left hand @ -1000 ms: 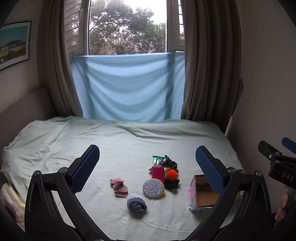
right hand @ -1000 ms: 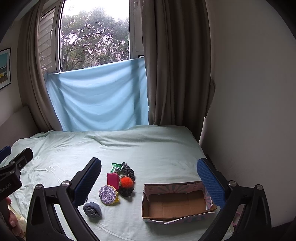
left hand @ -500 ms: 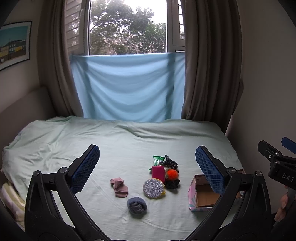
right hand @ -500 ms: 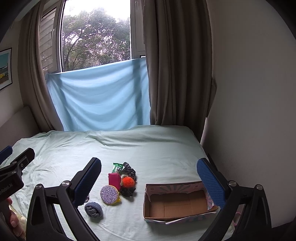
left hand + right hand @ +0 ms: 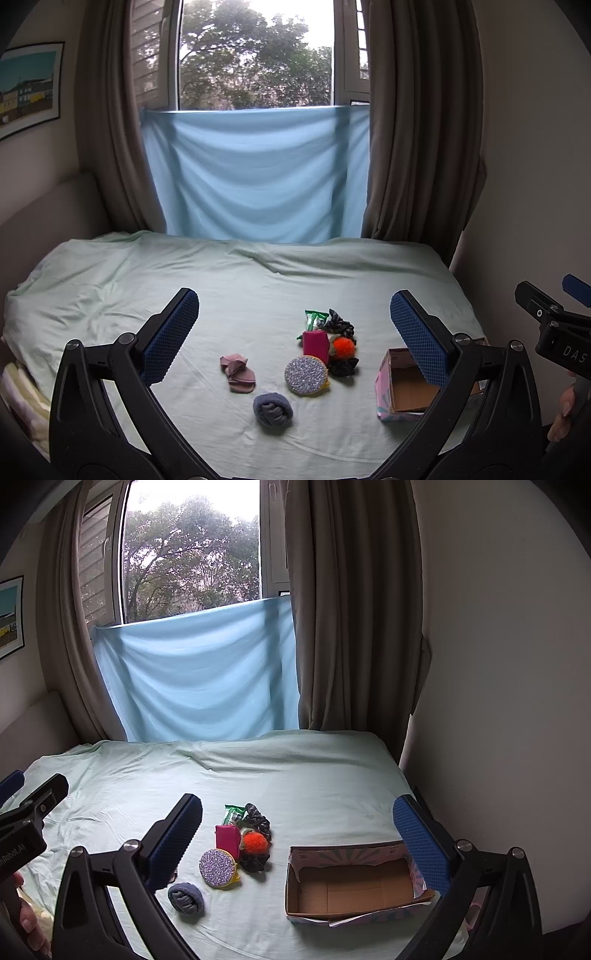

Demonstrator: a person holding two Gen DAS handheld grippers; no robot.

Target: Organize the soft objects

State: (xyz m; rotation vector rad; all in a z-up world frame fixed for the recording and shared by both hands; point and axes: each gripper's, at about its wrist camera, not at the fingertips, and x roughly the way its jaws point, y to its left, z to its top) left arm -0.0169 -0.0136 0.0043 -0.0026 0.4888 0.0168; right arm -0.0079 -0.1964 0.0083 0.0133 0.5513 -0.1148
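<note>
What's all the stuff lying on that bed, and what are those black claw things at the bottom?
Box: one, cardboard with a pink-patterned outside, open and empty, on the bed's right side.
Blue sock ball: one, grey-blue, nearest the cameras.
Pink sock: one, dusty pink, left of the pile, lying apart.
Glitter disc: one, silvery with a yellow edge, at the front of the pile.
Magenta pouch: one, behind the disc.
Pompom: one, orange, right of the pouch.
Scrunchies: two, dark, one behind the pompom and one in front.
Green packet: one, at the back of the pile.
Bed sheet: one, pale green.
Left gripper: one, black with blue pads, open, empty.
Right gripper: one, the same, open, empty.
</note>
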